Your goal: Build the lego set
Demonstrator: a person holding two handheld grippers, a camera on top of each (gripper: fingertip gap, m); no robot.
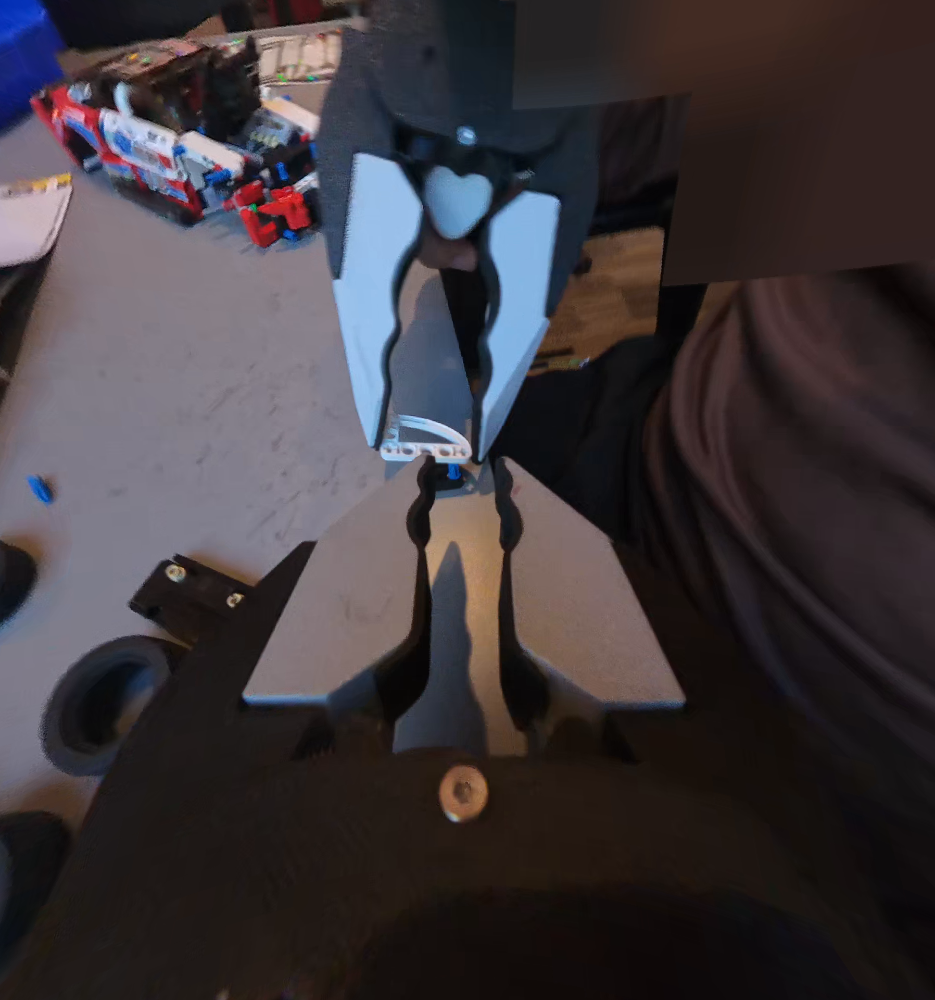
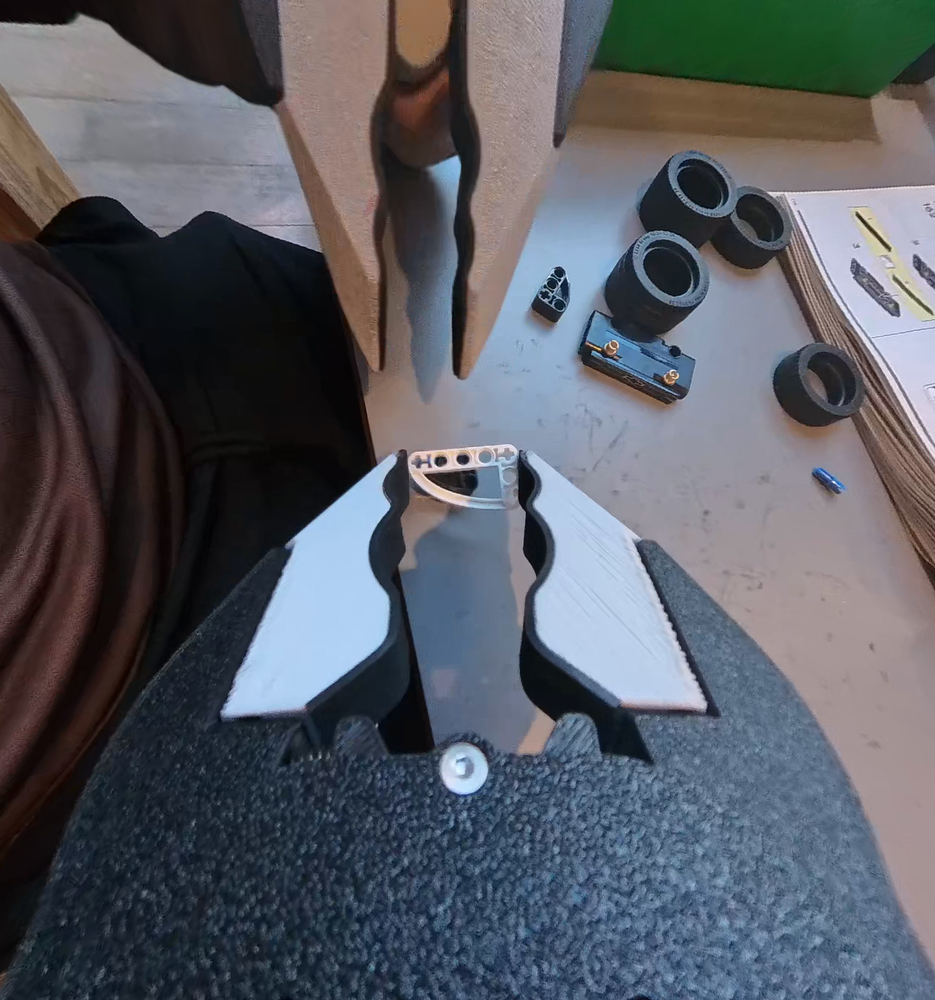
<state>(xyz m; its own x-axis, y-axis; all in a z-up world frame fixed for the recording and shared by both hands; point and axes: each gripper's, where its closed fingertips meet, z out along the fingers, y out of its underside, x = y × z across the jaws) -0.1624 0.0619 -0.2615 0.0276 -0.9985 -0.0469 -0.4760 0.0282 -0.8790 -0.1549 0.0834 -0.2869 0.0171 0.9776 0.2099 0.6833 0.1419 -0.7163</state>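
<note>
1. My right gripper [image 2: 462, 468] shows pale grey fingers, black-lined.
2. The curved lattice panel [image 2: 462, 476] is white.
3. Four rubber tyres [image 2: 654, 281] are matt black.
4. The small plastic pin [image 2: 827, 480] is blue.

Beside my right gripper, the open instruction booklet [image 2: 887, 303] carries small printed step numbers next to its diagrams, too small to make out. The nearest black tyre [image 2: 654, 281] has raised lettering round its sidewall, too fine to read. The black block [image 2: 635, 368] with brass screws bears a small pale mark. From my left gripper, the toy truck [image 1: 146, 146] shows stickers, blurred beyond reading.
</note>
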